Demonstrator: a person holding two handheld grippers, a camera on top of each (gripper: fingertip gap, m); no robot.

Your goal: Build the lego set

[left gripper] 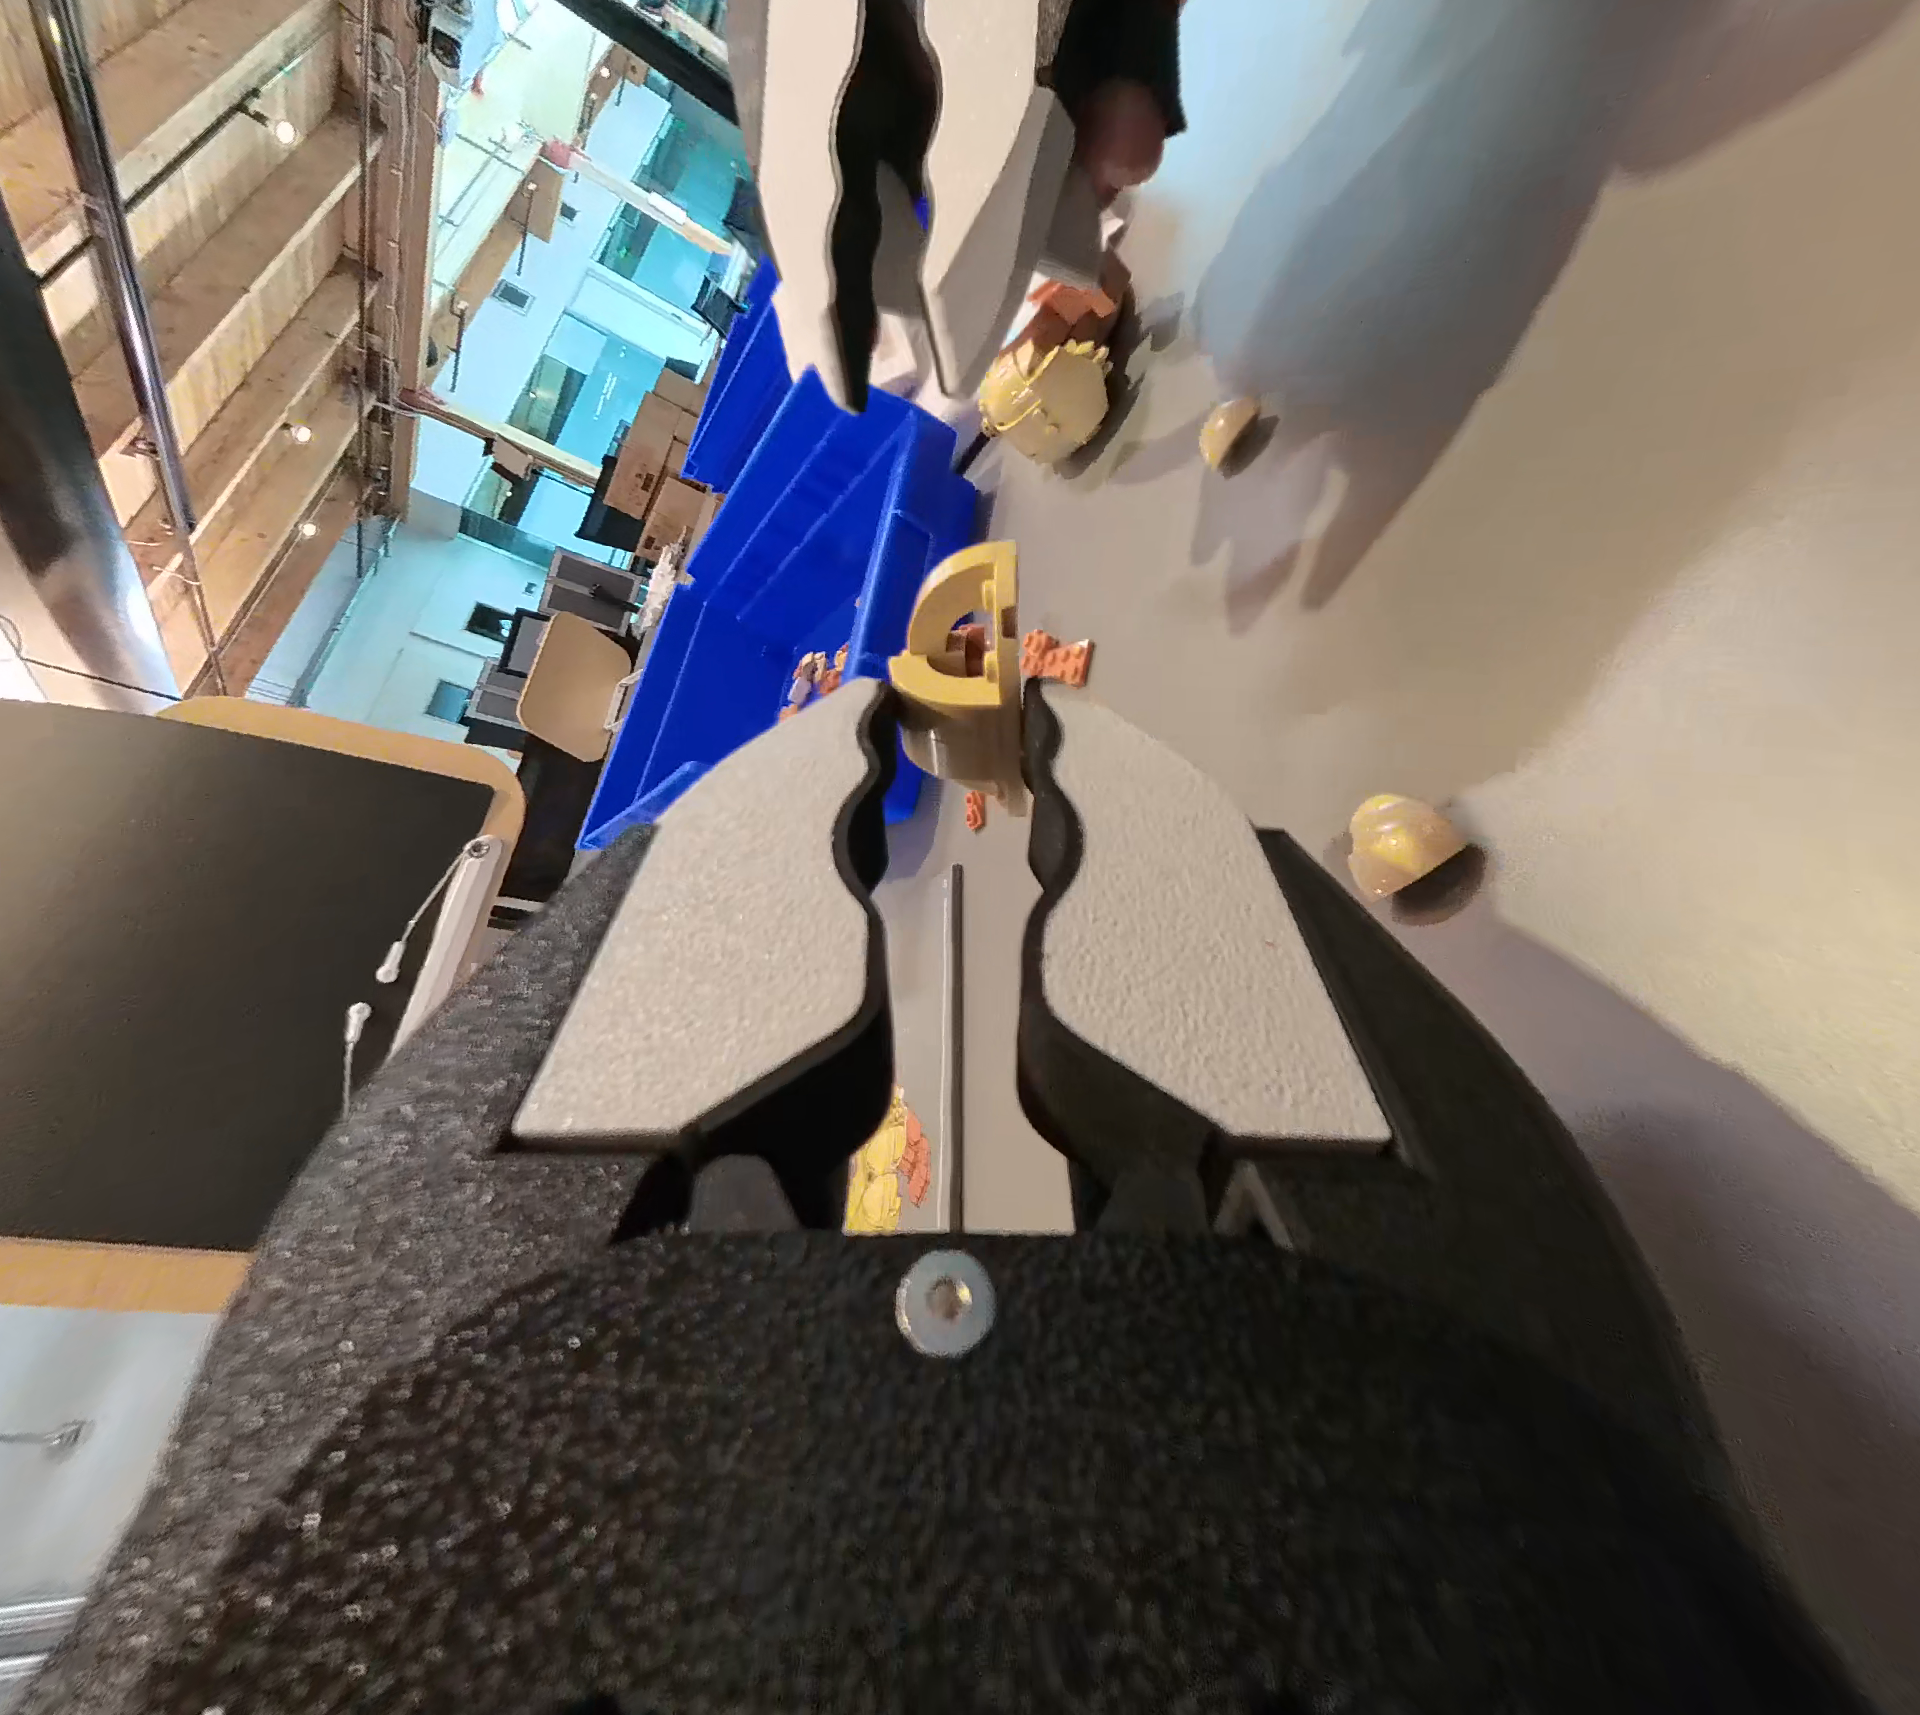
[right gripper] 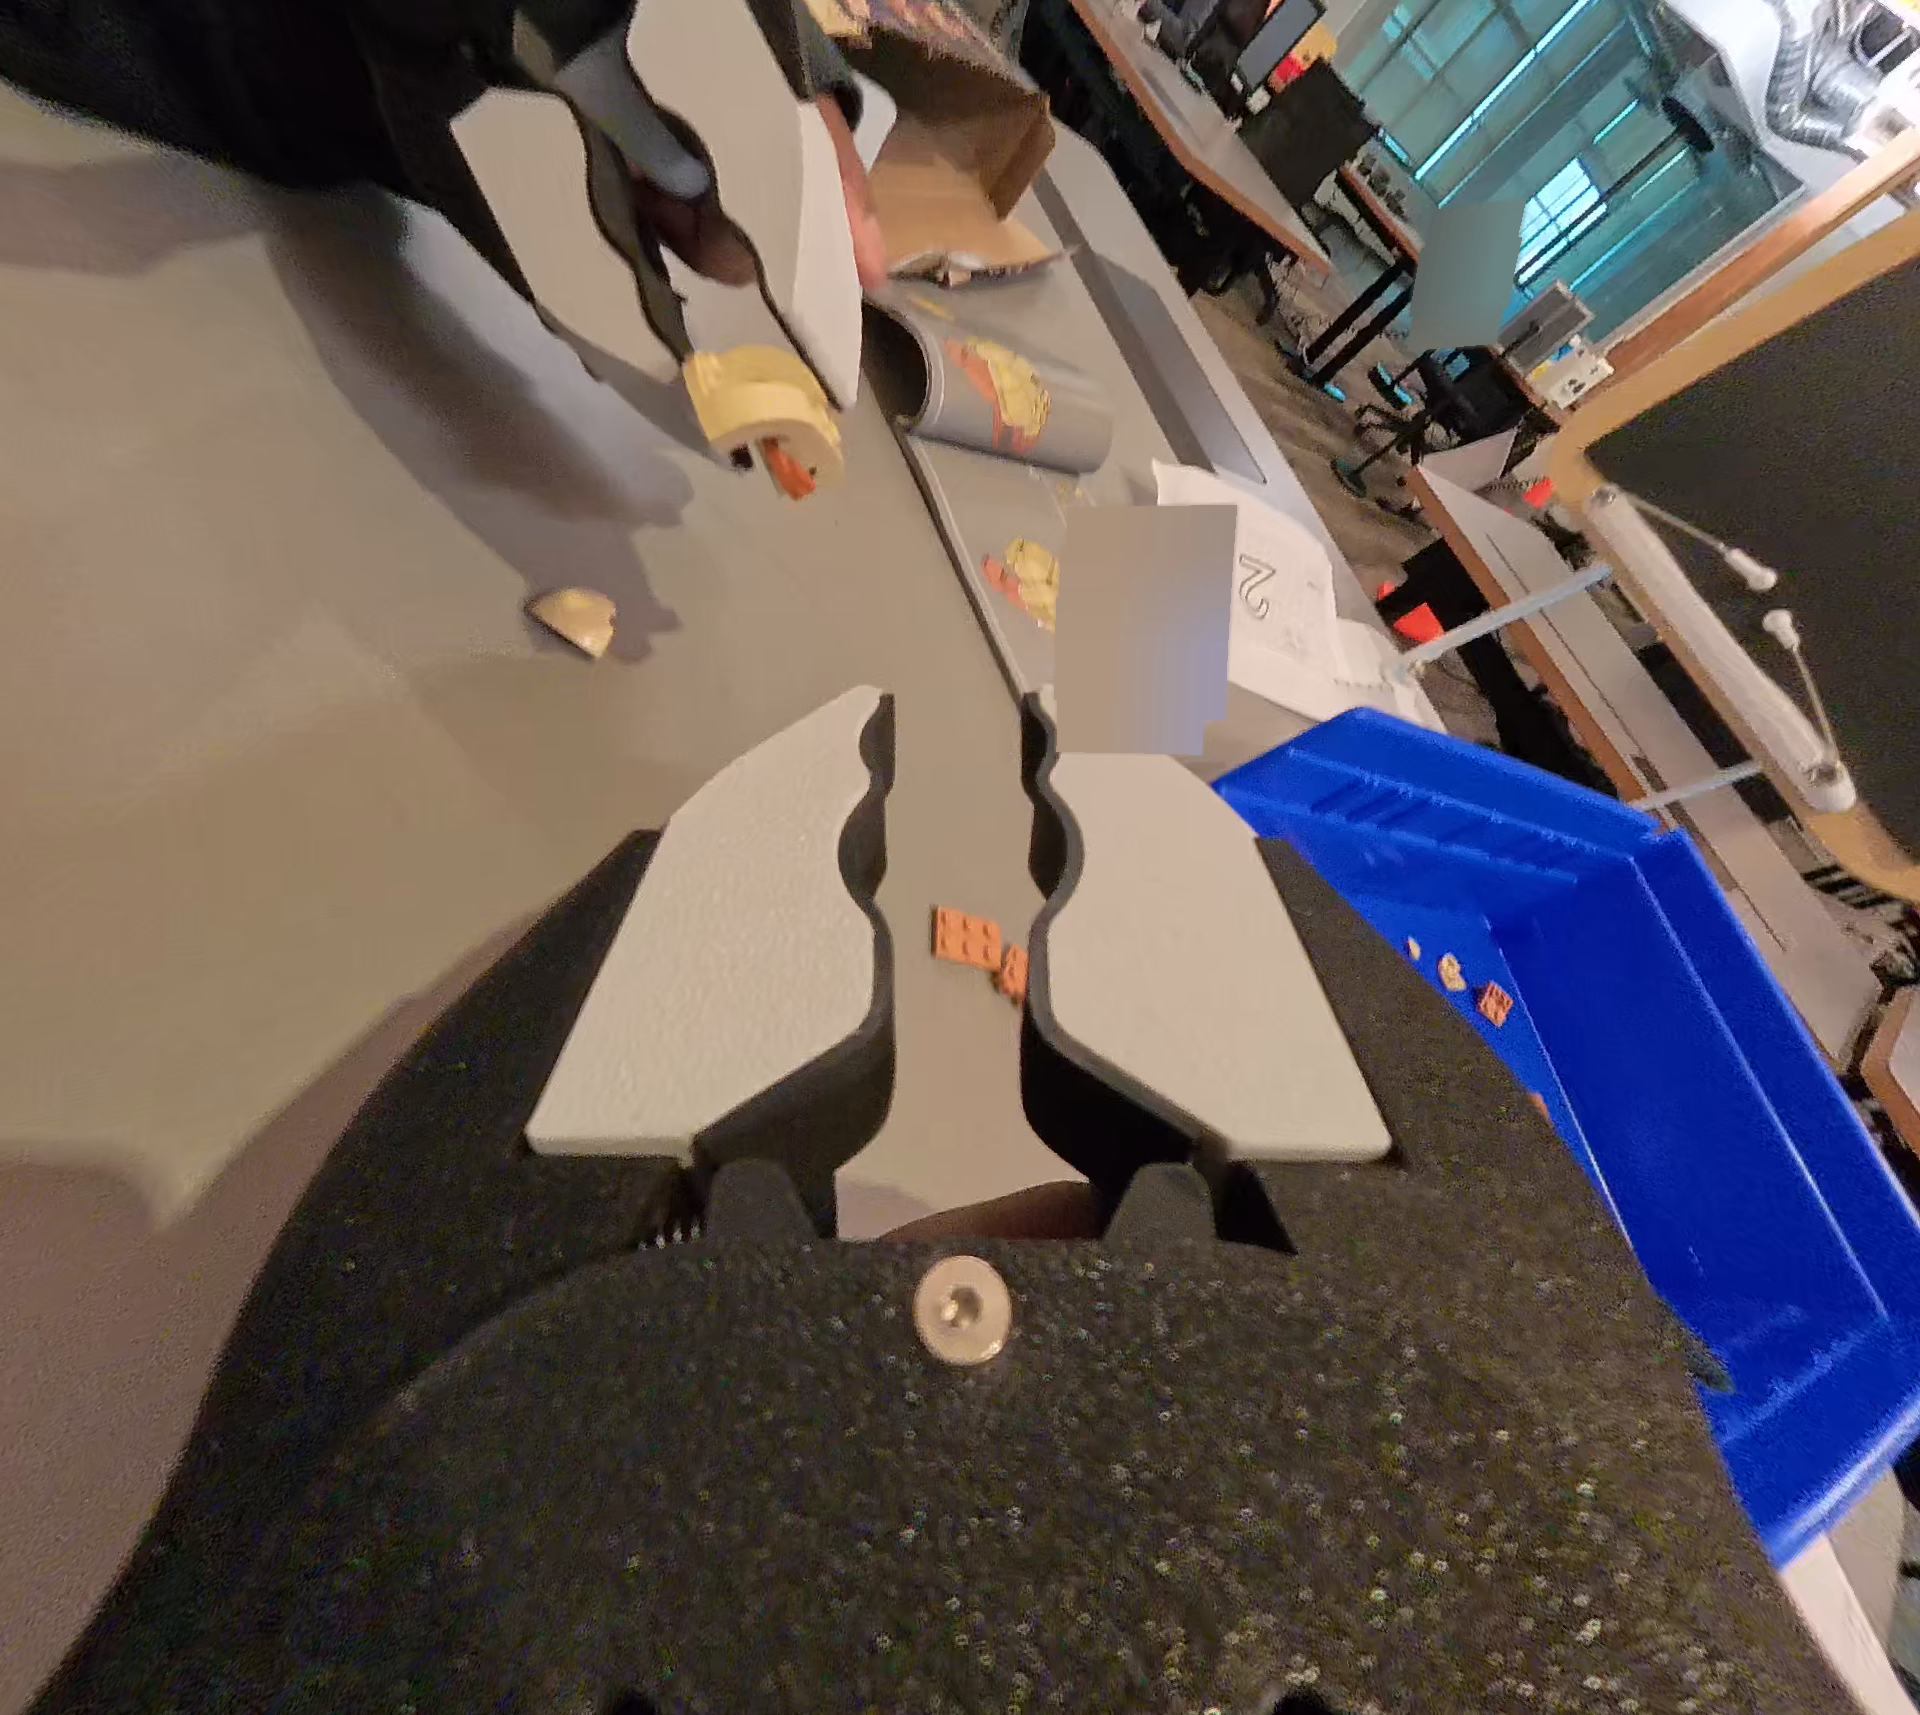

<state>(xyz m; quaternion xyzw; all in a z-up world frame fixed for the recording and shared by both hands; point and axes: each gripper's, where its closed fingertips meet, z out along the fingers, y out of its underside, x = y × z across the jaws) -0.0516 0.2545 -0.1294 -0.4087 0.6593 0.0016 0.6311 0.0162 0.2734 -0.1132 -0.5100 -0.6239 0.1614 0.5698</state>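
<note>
My left gripper (left gripper: 956,701) is shut on a tan curved lego piece (left gripper: 954,626) with a small orange part inside, held above the grey table. In the right wrist view it (right gripper: 764,379) shows at the upper left with that piece (right gripper: 758,413). My right gripper (right gripper: 956,720) is open and empty, low over two orange plates (right gripper: 977,943) on the table. It (left gripper: 904,387) shows at the top of the left wrist view, next to a tan domed assembly (left gripper: 1044,403) topped with orange bricks.
A blue bin (right gripper: 1621,1042) with a few small pieces stands at the right (left gripper: 810,564). Loose tan dome pieces (left gripper: 1229,431) (left gripper: 1403,844) lie on the table (right gripper: 260,730). An instruction booklet (right gripper: 997,408) and an open cardboard box (right gripper: 956,148) lie farther back.
</note>
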